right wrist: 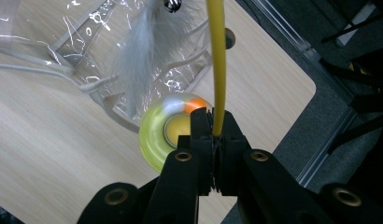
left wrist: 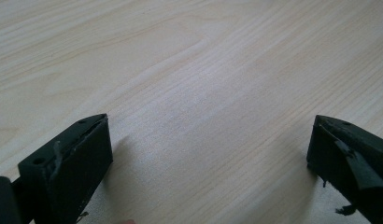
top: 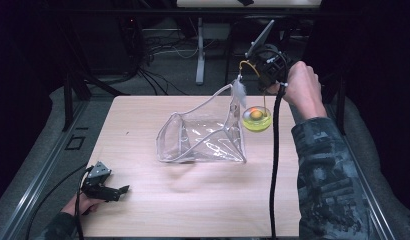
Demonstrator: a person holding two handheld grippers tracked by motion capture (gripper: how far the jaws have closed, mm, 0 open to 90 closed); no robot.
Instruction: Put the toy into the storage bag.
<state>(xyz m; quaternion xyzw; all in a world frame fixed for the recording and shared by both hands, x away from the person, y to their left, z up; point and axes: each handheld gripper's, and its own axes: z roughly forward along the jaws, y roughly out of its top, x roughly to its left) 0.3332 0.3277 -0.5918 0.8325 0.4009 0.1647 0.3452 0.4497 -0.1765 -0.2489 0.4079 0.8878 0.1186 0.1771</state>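
Observation:
My right gripper is held above the table's far right part, shut on the thin yellow wand of a toy. The wand arcs over to a white feather with a small bell. Below the jaws hangs or stands the toy's yellow-green round base with an orange ball in it; I cannot tell whether it touches the table. A clear plastic bag lies mid-table, one corner drawn up near the feather. My left gripper rests open near the front left edge, nothing between its fingers.
The wooden table has bare room in front of the bag. The right gripper's black cable hangs down across the table's right side. Dark floor, cables and a stand's legs lie beyond the far edge.

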